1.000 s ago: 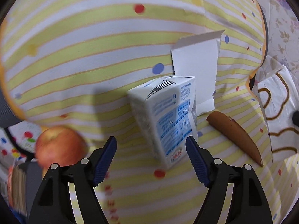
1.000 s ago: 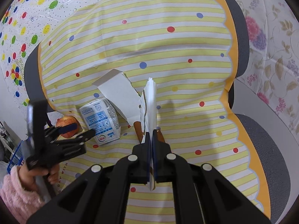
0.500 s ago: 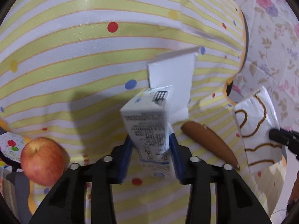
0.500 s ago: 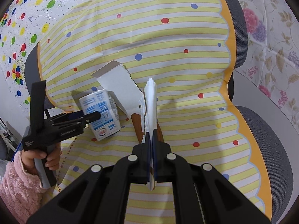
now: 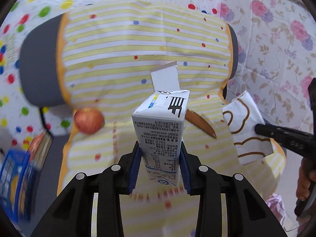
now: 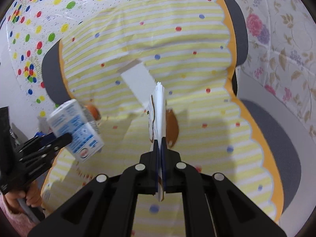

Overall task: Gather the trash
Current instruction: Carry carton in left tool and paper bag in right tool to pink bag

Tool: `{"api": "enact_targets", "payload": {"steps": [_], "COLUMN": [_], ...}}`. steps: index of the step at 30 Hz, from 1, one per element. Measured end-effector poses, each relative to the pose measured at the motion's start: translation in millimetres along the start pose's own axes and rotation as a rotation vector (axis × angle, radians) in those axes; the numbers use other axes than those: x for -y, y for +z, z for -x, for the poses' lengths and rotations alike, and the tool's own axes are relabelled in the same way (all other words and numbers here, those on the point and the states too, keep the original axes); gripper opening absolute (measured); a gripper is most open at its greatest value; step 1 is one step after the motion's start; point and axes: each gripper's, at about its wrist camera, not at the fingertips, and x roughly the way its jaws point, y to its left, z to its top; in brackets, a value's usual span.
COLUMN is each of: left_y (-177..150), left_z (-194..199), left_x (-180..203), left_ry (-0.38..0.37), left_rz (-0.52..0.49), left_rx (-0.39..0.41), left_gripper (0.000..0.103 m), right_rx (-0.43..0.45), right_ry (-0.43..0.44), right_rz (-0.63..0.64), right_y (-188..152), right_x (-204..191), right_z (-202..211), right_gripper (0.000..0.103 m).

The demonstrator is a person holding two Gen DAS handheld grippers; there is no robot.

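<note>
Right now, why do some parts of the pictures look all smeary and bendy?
Left wrist view: the milk carton in the left gripper is sharp, but the apple and the striped cloth are smeared, a sign of motion. Right wrist view: the wrapper in the right gripper is crisp, the carton blurry. Both lenses are fisheye, so edges curve and corners go dark.

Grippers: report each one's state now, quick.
Left gripper: closed on the milk carton, lifted off the cloth.
Right gripper: closed on the white wrapper.
</note>
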Motion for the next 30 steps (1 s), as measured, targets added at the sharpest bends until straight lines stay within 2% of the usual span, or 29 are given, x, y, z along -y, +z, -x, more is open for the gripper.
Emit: {"api": "enact_targets", "payload": {"steps": [4, 8, 10, 17, 25, 30], "left_y": [-26, -42, -47, -65, -87, -101], "left_z": [26, 41, 48, 61, 62, 59], "left_x": [7, 27, 36, 94, 164, 201], "left_ry": [0.003, -0.002, -0.028, -0.177, -0.360, -0.441], "left_rz": [0.040, 0.000, -0.008, -0.096, -0.222, -0.298], "left_rx": [-0.003, 0.012, 0.022, 0.049, 0.006, -0.015], "left_gripper": [0.037, 0.037, 0.037, 0.037, 0.038, 0.038], "right_rx": [-0.018, -0.015, -0.007, 0.031, 0.058, 0.043], "right_ry": [0.004, -0.006, -0.019, -0.111, -0.278, -0.372], "right_rz": [-0.003, -0.021, -0.028, -0.054, -0.144, -0.198], "right_y": [-26, -47, -55, -86, -135, -167], "right_x": [-1, 2, 4, 17, 51, 71], "right_z": [16, 37, 48, 97, 158, 185], "right_gripper": [0.003, 0.003, 0.003, 0.003, 0.003, 0.003]}}
